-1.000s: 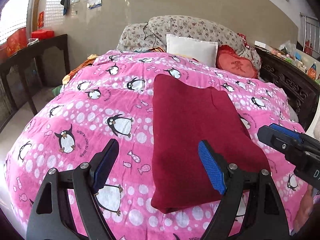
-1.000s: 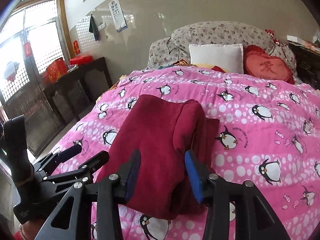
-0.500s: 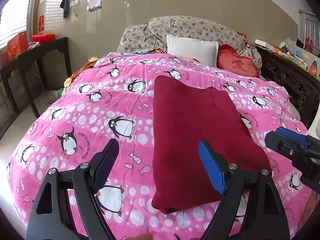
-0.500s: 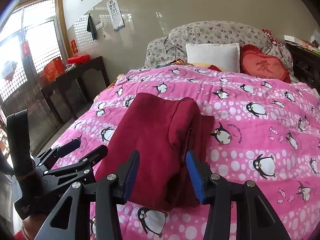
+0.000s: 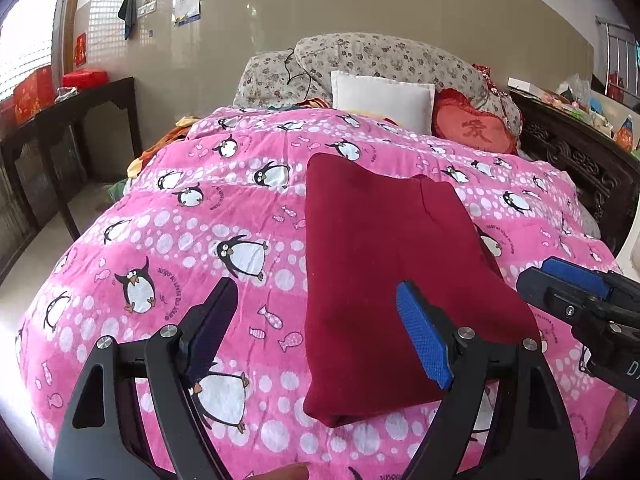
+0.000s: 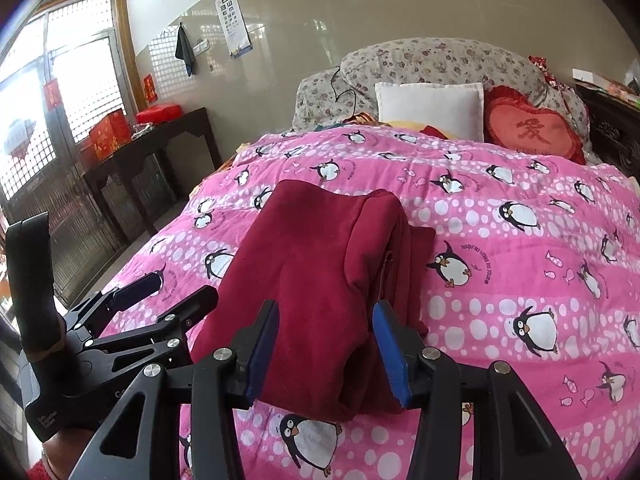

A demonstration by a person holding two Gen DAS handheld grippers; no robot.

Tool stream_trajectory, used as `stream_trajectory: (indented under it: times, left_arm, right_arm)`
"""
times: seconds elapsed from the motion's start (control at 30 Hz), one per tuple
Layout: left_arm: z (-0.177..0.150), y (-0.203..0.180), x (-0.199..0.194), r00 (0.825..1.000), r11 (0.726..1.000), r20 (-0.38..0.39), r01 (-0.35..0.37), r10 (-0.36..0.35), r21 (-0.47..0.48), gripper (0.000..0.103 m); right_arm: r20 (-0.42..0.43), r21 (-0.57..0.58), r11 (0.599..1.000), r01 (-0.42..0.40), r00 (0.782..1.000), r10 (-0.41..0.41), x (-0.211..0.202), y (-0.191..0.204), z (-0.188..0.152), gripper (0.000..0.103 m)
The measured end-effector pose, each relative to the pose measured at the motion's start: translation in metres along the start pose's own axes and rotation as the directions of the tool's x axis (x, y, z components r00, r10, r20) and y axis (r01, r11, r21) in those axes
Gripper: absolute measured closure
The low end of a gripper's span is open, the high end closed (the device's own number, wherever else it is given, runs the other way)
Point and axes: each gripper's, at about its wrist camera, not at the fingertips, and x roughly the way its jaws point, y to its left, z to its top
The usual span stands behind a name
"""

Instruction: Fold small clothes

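A folded dark red garment (image 5: pixel 392 264) lies on the pink penguin quilt (image 5: pixel 200 240); it also shows in the right wrist view (image 6: pixel 312 280). My left gripper (image 5: pixel 320 328) is open and empty, held above the garment's near left corner. My right gripper (image 6: pixel 326 348) is open and empty, above the garment's near edge. The right gripper shows at the right in the left wrist view (image 5: pixel 568 284). The left gripper shows at the left in the right wrist view (image 6: pixel 160 292).
A white pillow (image 5: pixel 382 100), a red heart cushion (image 5: pixel 476 132) and floral pillows (image 5: pixel 360 60) sit at the bed's head. A dark side table (image 5: pixel 68 120) with red boxes stands on the left. A carved dark bed frame (image 5: pixel 580 164) runs along the right.
Both grippers have drawn back a little from the garment and stay open. The garment has not moved.
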Motion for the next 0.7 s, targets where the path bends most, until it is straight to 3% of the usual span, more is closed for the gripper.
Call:
stream_trajectory:
  times: [0.7]
  left_arm:
    - [0.0036,-0.0098,0.0028,1.0,0.999,0.004,0.011,-0.011,0.034,0.021]
  right_arm:
    - [-0.018,0.022,1.0,0.02,1.0,-0.019,0.0064,-0.007,-0.0023,0.056]
